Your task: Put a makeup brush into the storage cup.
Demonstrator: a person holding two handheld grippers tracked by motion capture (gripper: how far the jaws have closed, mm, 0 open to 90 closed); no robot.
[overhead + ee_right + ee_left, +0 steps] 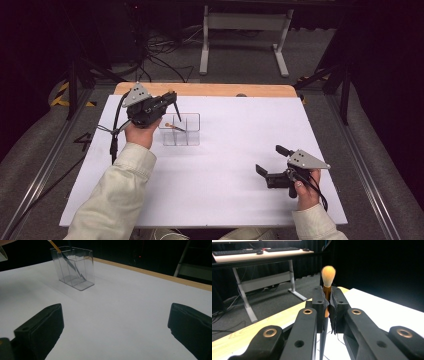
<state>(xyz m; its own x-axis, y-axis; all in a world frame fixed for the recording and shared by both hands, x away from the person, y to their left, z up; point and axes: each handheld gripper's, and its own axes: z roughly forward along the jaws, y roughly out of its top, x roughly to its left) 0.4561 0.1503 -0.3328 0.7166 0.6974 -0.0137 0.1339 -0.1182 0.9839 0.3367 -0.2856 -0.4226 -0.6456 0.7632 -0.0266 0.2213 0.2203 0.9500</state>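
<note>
Over at the far left of the one white table point(225, 165) stands a single clear three-compartment holder point(180, 129), and one makeup brush point(327, 287) slants above it, its dark handle tip dipping down into the holder while the orange bristle head points up and away. Clenched on the brush's wooden stem is the left gripper point(327, 305); the right gripper point(115, 327) rests well apart with jaws spread wide, grasping nothing.

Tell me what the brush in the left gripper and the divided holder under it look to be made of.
Brush: soft pale-orange bristles, probably synthetic hair; an orange-brown glossy neck, perhaps lacquered wood or plastic; a thin dark tapered handle. It is clamped in the left gripper. Holder: clear, hard, glossy plastic, likely acrylic; the white table and the brush handle show straight through its walls.
</note>
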